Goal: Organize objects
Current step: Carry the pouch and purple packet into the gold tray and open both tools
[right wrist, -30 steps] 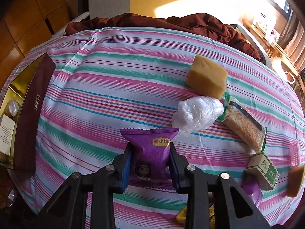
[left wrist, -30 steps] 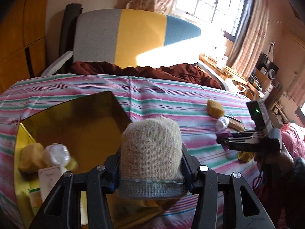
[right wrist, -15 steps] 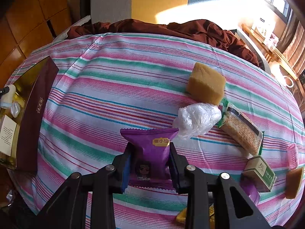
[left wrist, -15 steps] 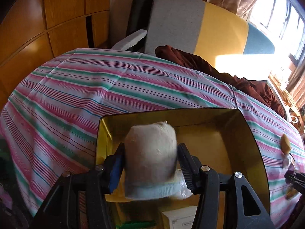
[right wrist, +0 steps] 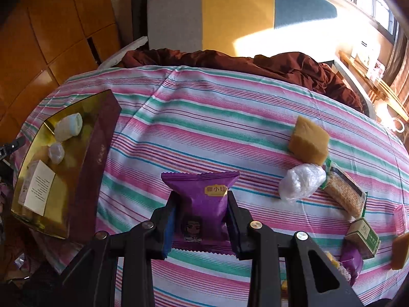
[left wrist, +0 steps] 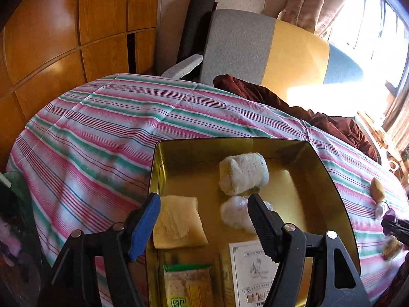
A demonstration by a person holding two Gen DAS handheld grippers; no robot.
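Left gripper (left wrist: 204, 220) spread wide over the gold tray (left wrist: 332, 186); right gripper (right wrist: 202, 220) clamped on the purple snack packet (right wrist: 202, 194).

Between the left fingers (left wrist: 144, 223), lay a yellow sponge (left wrist: 179, 222) and a white plastic-wrapped lump (left wrist: 235, 215); just beyond, sat the rolled white cloth (left wrist: 242, 174), untouched. Past the right fingers (right wrist: 234, 220), to their right on the striped counter (right wrist: 204, 117), lay a plastic-wrapped ball (right wrist: 301, 181), then a tan sponge block (right wrist: 308, 140).
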